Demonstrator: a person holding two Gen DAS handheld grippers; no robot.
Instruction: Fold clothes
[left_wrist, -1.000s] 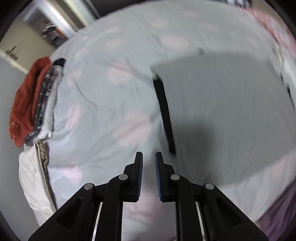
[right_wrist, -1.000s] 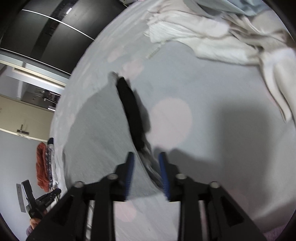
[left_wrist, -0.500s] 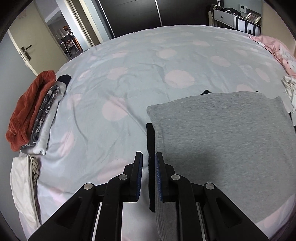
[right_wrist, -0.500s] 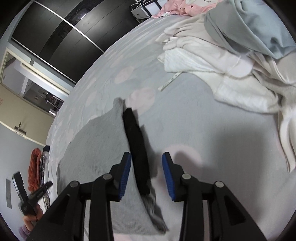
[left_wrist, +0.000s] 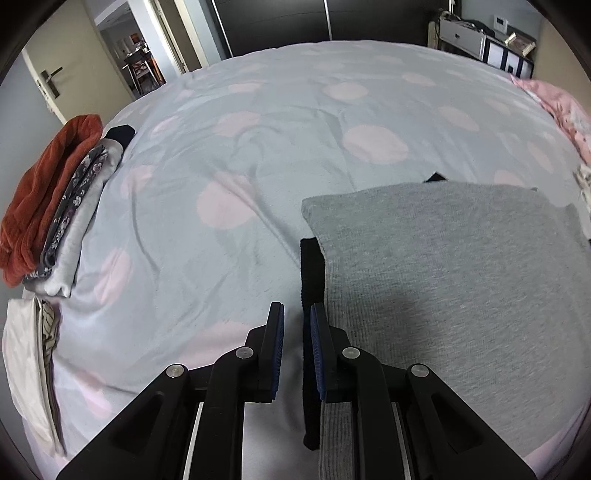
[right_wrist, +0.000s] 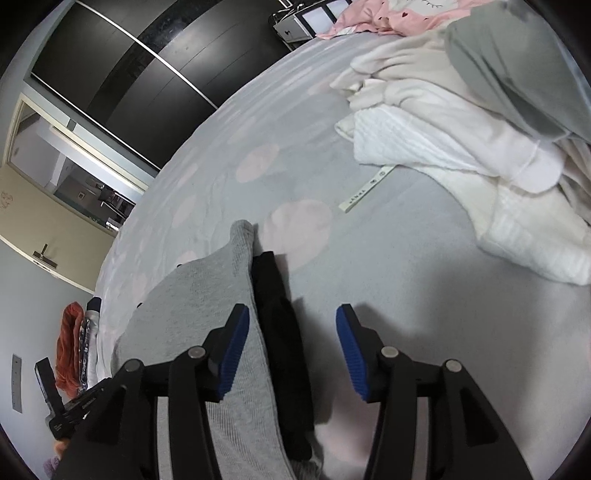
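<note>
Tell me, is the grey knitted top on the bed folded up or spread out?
Folded. The grey knitted top lies flat as a neat rectangle on the spotted bedcover, with black fabric peeking out along its left edge.

Folded garment (left_wrist: 454, 280) on bed (left_wrist: 258, 155); folded stack (left_wrist: 62, 206) left, loose pile (right_wrist: 461, 140) right.

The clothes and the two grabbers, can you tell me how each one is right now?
grey garment: folded flat on the bed, black layer showing at its edge.
folded stack: piled neatly at the bed's edge, rust-red piece on top.
unfolded pile: crumpled, white and cream clothes in a heap.
left gripper: nearly closed, holding nothing.
right gripper: open wide, empty, over the garment's edge.
</note>
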